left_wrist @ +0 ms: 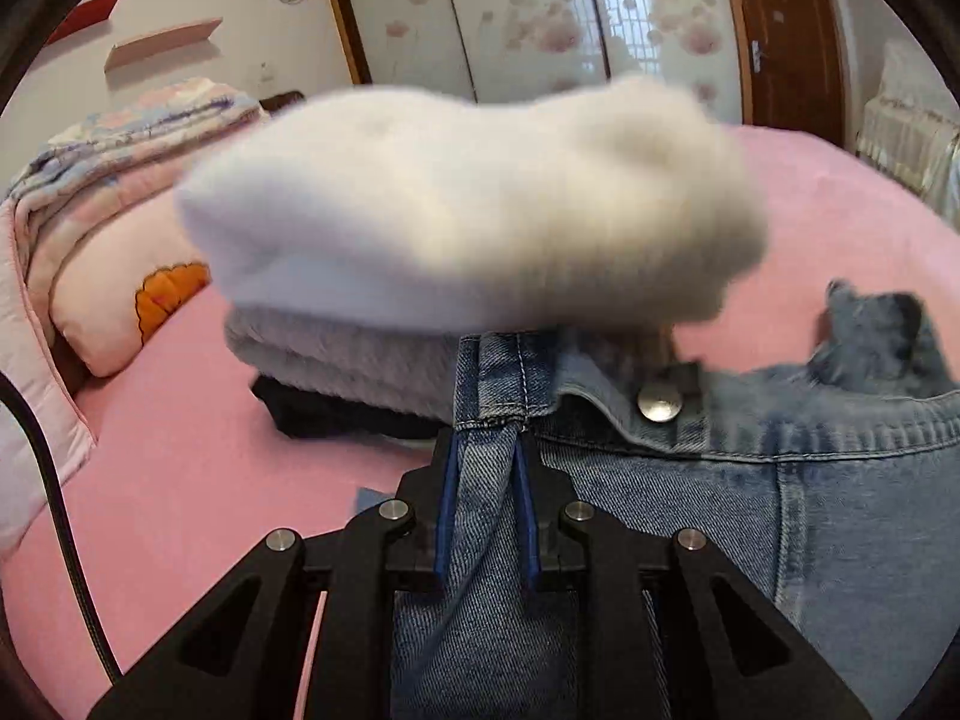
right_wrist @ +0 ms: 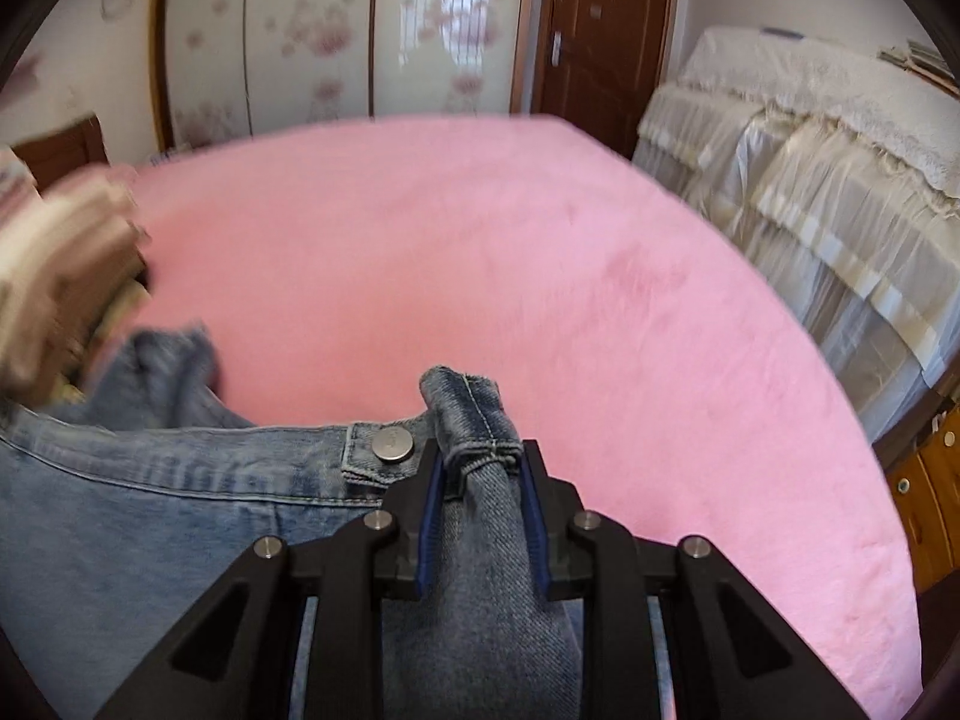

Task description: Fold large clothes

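Clamping the jeans' (left_wrist: 690, 516) waistband at opposite ends, the left tool (left_wrist: 487, 450) and right tool (right_wrist: 480, 462) each pinched denim between their pads, the band running crosswise between them above the pink bed (right_wrist: 480, 240), legs hanging toward the person.
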Demonstrator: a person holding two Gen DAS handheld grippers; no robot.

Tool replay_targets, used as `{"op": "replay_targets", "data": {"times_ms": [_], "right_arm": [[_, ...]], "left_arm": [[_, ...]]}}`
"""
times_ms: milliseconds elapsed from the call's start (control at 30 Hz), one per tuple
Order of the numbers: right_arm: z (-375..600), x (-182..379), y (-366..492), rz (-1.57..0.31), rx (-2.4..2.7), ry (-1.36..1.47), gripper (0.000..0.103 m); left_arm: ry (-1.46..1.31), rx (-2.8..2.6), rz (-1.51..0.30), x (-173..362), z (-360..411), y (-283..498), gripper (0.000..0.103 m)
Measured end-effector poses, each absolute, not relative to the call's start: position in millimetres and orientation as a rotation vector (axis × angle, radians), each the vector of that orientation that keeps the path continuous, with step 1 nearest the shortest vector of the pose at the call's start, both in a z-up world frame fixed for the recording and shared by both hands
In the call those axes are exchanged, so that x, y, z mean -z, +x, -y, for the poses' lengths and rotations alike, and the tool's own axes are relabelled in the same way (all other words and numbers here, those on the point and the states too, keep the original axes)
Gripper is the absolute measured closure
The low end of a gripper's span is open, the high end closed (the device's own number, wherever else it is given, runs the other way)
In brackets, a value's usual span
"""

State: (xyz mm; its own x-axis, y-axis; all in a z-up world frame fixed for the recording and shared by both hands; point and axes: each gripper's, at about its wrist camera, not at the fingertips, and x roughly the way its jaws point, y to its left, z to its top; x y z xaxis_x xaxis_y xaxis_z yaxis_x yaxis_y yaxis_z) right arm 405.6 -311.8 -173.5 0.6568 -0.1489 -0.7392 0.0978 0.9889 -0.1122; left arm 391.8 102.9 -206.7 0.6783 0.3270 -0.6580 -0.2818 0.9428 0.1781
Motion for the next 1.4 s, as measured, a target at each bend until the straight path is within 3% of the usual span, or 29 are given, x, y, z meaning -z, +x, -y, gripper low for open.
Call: {"op": "replay_targets", "data": {"times_ms": [233,367,533,600,667,900,1167,1400], "right_arm": [[322,203,403,-0.872,0.185,-0.024,0.073],[330,183,395,-0.899,0.188,0.022,0.063],[339,135,358,-0.855,0.084,0.170,0.063],[329,116,338,-0.845,0.069,0.164,0.063],[316,105,322,-0.858,0.072,0.136,0.063],[238,83,261,-0.875,-0.060,0.135,0.063],[131,120,212,-0.879,-0.190,0.022,0.063],[155,185,213,-0.933,-0.102,-0.027,0.063]], "left_arm": [[0.042,-0.325,-0.766,226,-105,398,0.084],[0.005,-0.312,-0.791,216,-124,397,0.072],[-0.024,-0.229,-0.842,183,-136,376,0.071],[-0.044,-0.205,-0.852,163,-139,360,0.067],[-0.073,-0.209,-0.872,140,-145,340,0.053],[-0.201,-0.158,-0.883,86,-142,270,0.043],[-0.226,-0.156,-0.868,133,-86,215,0.042],[-0.105,-0.314,-0.873,189,-78,216,0.042]]}}
